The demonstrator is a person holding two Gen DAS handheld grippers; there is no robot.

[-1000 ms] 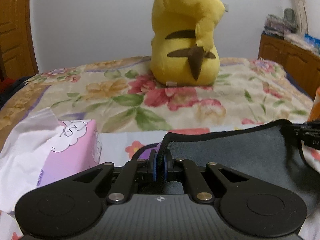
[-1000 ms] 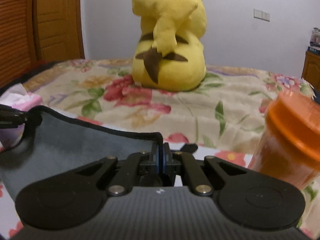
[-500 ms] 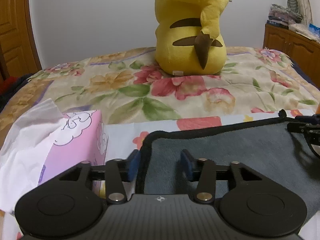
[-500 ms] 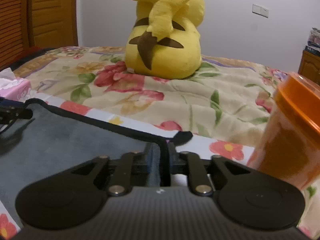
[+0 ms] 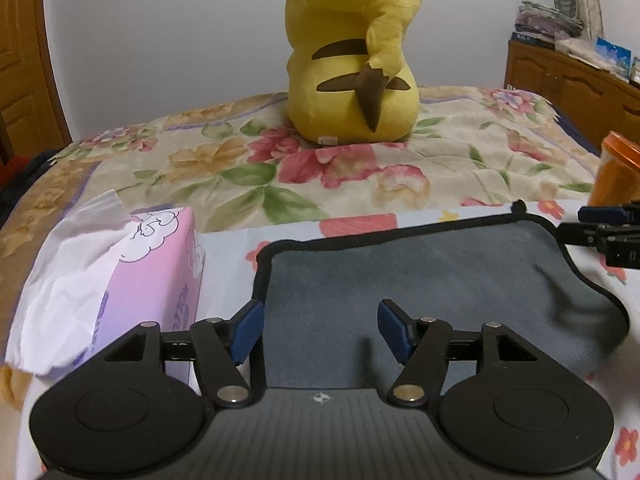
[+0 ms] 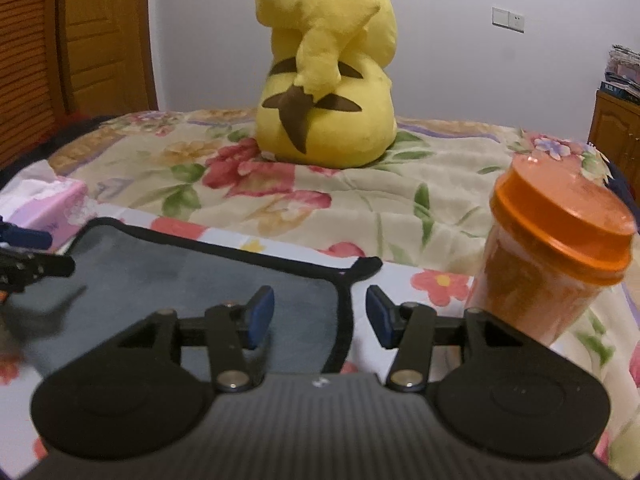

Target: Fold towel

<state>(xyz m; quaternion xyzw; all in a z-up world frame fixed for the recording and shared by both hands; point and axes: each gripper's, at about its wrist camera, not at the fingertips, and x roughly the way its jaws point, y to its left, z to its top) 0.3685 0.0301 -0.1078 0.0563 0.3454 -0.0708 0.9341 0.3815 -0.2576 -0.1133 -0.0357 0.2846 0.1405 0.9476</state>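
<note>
Both grippers let go since 1 s ago: then each was pinched on a towel corner w/ the edge lifted, now both jaws are spread wide and the towel (image 5: 420, 280) lies flat on the bed (image 5: 360, 184). Plush looks a bit farther off in the right view than 0.5 s ago.

Left gripper (image 5: 318, 330): wide, holding nothing. Its blue pads sit just above the towel's near-left part; left pad (image 5: 246, 330) is at the black-trimmed left edge, right pad (image 5: 394, 328) over grey fabric. Contact w/ cloth: can't tell.

Right gripper (image 6: 320, 314): also wide, empty. Left pad (image 6: 260, 314) over grey fabric, right pad (image 6: 382, 314) off the towel over the sheet, so the jaws straddle the towel's right edge near its far-right corner w/ the small black loop (image 6: 368, 264).

Towel (image 6: 180, 280): grey, black border, spread on the floral bed, well in front of the plush (image 5: 354, 52). Looks like one flat layer from here; fold state not clear.

Rel. to towel: tissue box (image 5: 152, 276) just left of it, tissue sticking out; orange jar (image 6: 556, 256) just right of it, upright, lid on. Plush (image 6: 326, 80) sits behind, back to cam. Dresser (image 5: 576, 88) far right of the towel, beyond the bed.
</note>
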